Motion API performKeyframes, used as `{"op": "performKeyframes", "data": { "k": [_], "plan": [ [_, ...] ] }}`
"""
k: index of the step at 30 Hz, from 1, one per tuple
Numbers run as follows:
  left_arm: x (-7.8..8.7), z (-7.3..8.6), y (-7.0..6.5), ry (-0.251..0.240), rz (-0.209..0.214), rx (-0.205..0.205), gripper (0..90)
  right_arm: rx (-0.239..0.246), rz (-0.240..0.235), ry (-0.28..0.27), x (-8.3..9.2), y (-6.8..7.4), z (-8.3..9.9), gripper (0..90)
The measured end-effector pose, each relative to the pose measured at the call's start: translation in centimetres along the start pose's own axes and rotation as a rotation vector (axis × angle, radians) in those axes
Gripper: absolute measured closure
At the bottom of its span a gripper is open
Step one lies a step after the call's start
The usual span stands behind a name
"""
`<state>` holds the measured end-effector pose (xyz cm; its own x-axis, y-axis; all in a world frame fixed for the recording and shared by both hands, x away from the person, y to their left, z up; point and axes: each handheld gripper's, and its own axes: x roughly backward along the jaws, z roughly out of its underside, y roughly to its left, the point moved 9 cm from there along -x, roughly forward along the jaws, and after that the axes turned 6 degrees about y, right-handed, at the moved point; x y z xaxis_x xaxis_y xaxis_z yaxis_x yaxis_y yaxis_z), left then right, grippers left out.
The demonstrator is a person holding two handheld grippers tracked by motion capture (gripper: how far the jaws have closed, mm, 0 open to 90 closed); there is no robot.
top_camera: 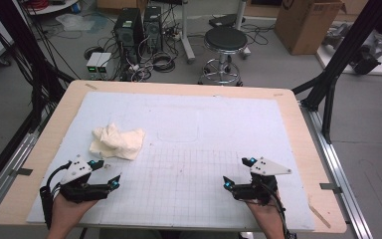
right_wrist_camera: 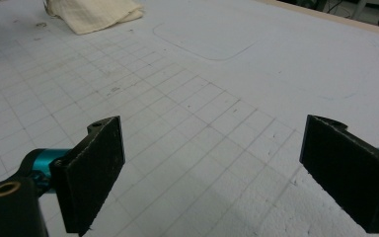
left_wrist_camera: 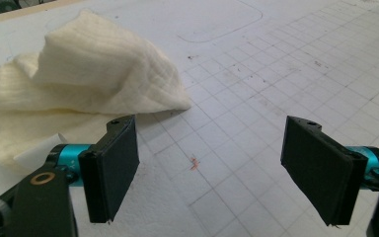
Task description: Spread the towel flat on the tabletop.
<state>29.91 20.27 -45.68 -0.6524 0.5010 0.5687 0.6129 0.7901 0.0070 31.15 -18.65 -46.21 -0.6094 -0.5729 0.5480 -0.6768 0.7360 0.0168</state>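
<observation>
Crumpled cream woven cloth (top_camera: 117, 142) on white gridded tabletop (top_camera: 199, 124), just beyond left gripper (top_camera: 107, 174), jaws wide, empty; right gripper (top_camera: 238, 173) likewise; left gripper view shows ribbed weave (left_wrist_camera: 98, 74)

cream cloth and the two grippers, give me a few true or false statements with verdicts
1. The cream cloth lies crumpled on the white gridded mat. True.
2. The left gripper is shut on the cloth. False: its jaws stand open, nothing between them.
3. The cloth lies nearer the left gripper than the right gripper. True.
4. The right gripper holds a corner of the cloth. False: it is open, apart from the cloth.
</observation>
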Motion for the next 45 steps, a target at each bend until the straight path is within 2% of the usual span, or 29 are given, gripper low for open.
{"op": "performKeyframes", "data": {
  "k": [3,8,30,40,45],
  "plan": [
    [-0.1,0.0,-0.1,0.002,0.005,-0.002,22.7,-0.004,-0.009,0.015,-0.2,0.0,0.2,9.4],
    [-0.2,0.0,-0.2,0.009,0.003,-0.010,22.7,0.000,-0.005,0.004,-0.1,-0.1,0.1,9.4],
    [0.5,-0.4,-0.3,-0.018,-0.004,-0.001,23.0,0.012,-0.008,0.012,0.1,0.6,0.1,9.4],
    [0.4,-2.4,0.3,-0.033,-0.034,-0.005,24.2,0.003,-0.010,0.015,0.0,0.6,0.2,9.4],
    [-0.1,-4.3,1.8,-0.041,-0.057,0.015,25.1,0.009,-0.016,0.017,-0.2,0.7,0.2,9.4]
  ]
}}
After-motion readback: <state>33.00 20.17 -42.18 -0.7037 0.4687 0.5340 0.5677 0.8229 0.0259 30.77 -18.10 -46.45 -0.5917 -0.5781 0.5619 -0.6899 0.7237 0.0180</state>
